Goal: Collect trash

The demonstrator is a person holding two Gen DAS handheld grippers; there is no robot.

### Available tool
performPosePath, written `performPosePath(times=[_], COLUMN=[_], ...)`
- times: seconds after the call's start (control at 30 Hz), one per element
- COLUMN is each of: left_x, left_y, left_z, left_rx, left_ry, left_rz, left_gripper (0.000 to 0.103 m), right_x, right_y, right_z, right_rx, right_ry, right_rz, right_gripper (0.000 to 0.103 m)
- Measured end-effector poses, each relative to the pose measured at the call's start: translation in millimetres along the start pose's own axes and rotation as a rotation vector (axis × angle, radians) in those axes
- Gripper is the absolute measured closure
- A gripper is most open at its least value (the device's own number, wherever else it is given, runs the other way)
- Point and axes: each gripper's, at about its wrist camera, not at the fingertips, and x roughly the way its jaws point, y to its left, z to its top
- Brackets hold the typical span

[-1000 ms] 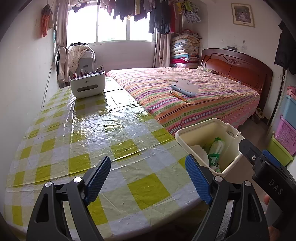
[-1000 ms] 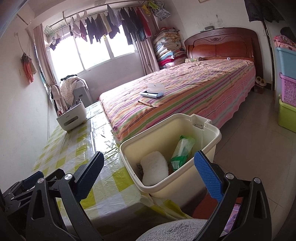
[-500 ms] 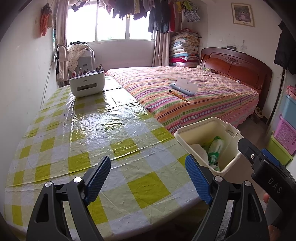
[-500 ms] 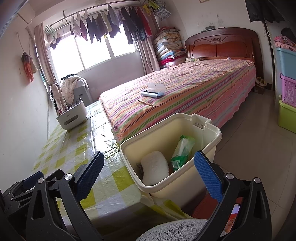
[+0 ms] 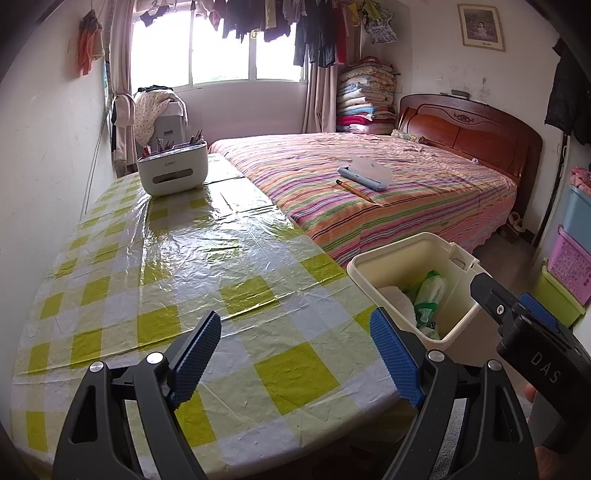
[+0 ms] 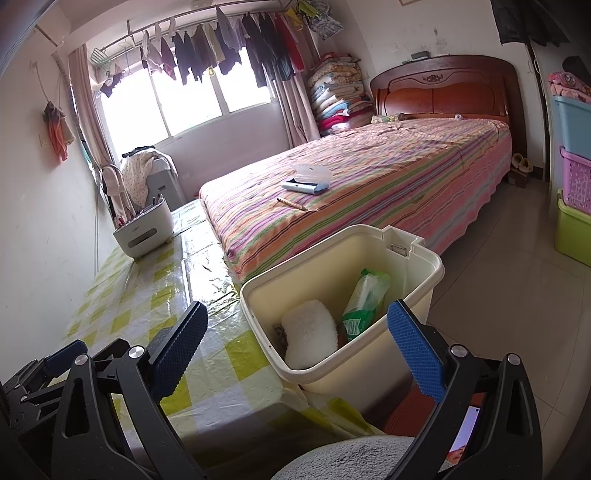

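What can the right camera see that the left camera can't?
Only the right wrist view shows the fluffy white pad whole in the bin, the slippers on the floor, and the left gripper's side.

Only the left wrist view shows the framed picture on the wall and the right gripper from the side.

Both show the cream bin, the green packet, the checked table, the white organizer and the striped bed.

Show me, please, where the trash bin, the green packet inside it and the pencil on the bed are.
trash bin (image 6: 413, 284), right wrist view, inner right wall.
green packet (image 6: 364, 301), right wrist view, middle of the wrapper.
pencil (image 6: 291, 204), right wrist view, mid-shaft.
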Motion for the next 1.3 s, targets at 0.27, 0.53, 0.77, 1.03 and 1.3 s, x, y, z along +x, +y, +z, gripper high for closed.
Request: performPosePath(times=[0.27, 0.53, 0.77, 1.03, 1.3], left_x=[3.0, 3.1, 3.7, 4.1, 5.9], left_y=[-1.9, -2.3, -3.6, -3.0, -3.5], left_z=[-0.9, -1.4, -2.0, -2.2, -3.3], left_rx=[0.008, 0.008, 0.021, 0.022, 0.033], left_ry=[0.018, 0.021, 0.025, 0.026, 0.026], left_rz=[-0.006, -0.006, -0.004, -0.006, -0.003], left_gripper=[0.022, 0.022, 0.022, 0.022, 0.022], right_x=[-0.2, -0.1, 0.0, 0.6, 0.5], right_y=[0.5, 1.0, 1.0, 1.0, 0.9], right_z=[0.0, -0.2, -0.2, -0.4, -0.3], right_rx=[-0.001, -0.001, -0.001, -0.002, -0.002], right_ry=[0.000, -0.001, 0.000, 0.000, 0.001], right_rz=[-0.001, 0.000, 0.000, 0.001, 0.001], right_gripper=[0.007, 0.007, 0.007, 0.007, 0.007])
